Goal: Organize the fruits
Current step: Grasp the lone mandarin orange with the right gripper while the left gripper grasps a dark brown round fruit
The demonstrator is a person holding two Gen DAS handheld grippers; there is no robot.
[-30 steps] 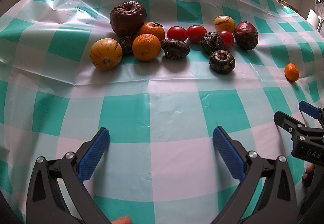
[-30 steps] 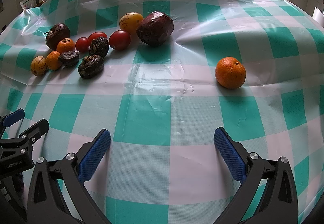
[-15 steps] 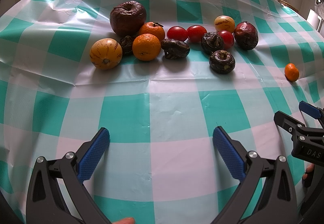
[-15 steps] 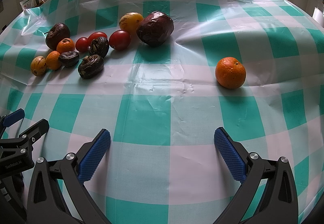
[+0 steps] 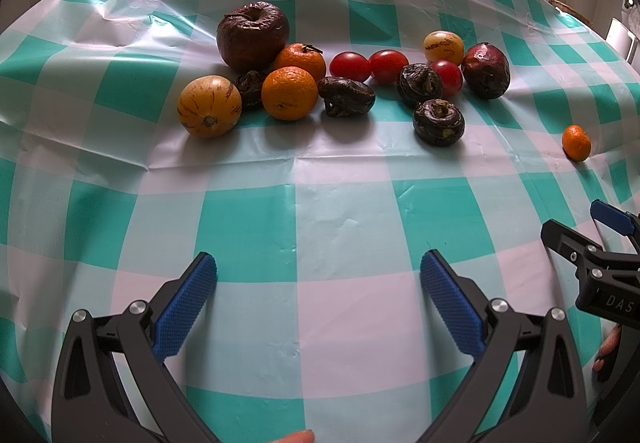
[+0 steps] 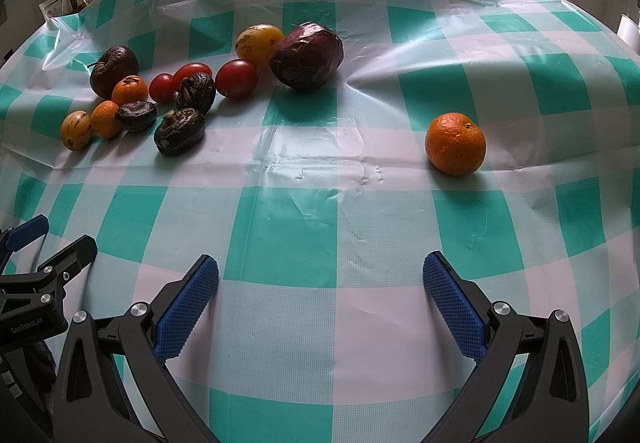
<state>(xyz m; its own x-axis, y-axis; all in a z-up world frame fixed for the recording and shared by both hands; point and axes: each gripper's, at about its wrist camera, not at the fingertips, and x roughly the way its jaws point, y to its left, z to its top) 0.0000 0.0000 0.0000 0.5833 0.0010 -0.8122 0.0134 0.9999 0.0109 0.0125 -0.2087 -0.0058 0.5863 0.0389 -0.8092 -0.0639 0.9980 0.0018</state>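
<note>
On the teal-and-white checked plastic tablecloth (image 6: 280, 243), a cluster of mixed fruits (image 5: 344, 83) sits at 12 o'clock; 1 round orange mandarin (image 6: 455, 143) lies alone at 2 o'clock. Left gripper (image 5: 318, 285) and right gripper (image 6: 320, 285) both hover spread wide, holding nothing.

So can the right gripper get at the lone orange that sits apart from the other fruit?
Probably yes. The right gripper is open and holds nothing, and only bare tablecloth lies between it and the lone orange, ahead and slightly to its right. No other fruit crowds it.
</note>
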